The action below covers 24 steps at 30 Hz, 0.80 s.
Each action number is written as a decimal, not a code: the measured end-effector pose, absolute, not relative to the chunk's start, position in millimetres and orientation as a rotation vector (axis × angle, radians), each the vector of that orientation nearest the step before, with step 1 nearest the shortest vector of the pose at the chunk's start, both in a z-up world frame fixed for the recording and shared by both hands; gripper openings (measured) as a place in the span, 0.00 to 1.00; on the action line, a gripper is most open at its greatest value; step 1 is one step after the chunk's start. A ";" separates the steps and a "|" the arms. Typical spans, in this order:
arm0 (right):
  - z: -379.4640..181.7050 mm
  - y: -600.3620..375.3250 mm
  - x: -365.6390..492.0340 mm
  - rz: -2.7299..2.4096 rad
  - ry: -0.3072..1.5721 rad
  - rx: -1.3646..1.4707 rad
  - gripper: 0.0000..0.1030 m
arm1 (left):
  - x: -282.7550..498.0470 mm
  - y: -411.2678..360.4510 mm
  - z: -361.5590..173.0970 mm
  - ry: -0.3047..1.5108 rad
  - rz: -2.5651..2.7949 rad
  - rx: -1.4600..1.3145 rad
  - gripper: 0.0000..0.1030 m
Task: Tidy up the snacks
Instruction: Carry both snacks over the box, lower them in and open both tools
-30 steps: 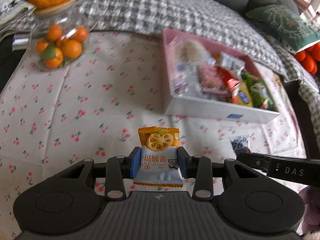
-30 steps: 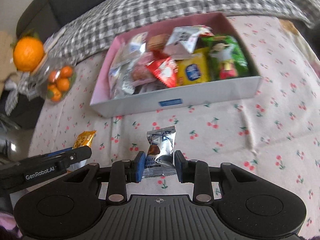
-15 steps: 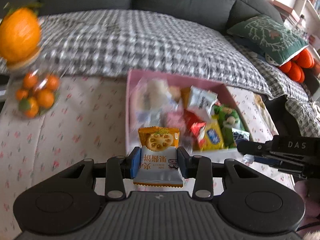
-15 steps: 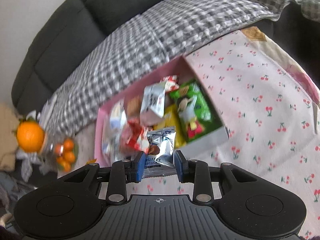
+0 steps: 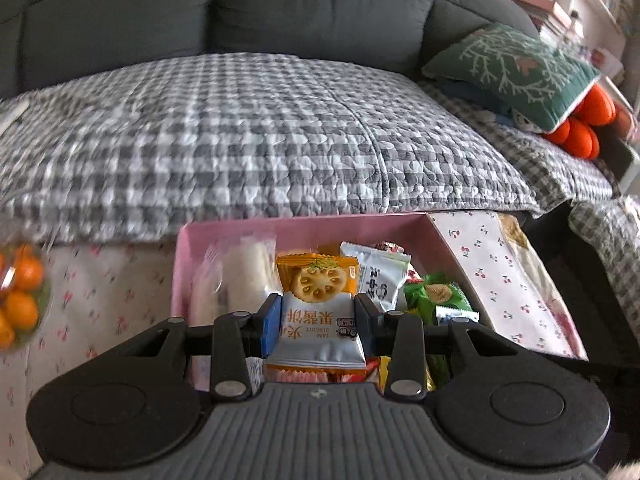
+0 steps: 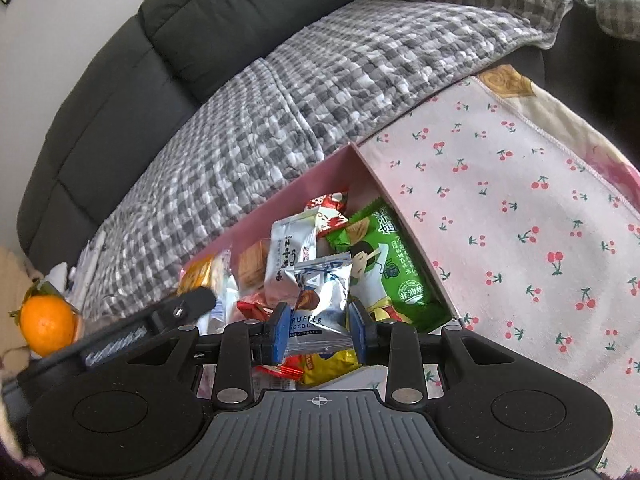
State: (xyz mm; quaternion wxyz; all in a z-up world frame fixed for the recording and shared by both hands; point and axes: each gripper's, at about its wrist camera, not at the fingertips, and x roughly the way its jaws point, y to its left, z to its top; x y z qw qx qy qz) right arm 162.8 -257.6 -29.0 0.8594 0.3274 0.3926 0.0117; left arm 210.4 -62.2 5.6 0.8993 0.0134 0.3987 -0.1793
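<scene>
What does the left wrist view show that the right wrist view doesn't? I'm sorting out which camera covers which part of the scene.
Only the left wrist view shows the green cushion, the orange plush under it, and the left tool shut on the jam biscuit packet.

Only the right wrist view shows the large orange and the right tool shut on the truffle chocolate packet.

Both show the pink snack box, the checked blanket and the cherry-print cloth.

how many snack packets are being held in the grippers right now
2. The left gripper clamps a jam biscuit packet, and the right gripper clamps a truffle chocolate packet, both above the pink box.
</scene>
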 end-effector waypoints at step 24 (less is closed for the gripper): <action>-10.5 -258.0 146.7 0.017 0.832 0.577 0.65 | 181.5 -55.8 13.6 0.808 -0.327 0.097 0.75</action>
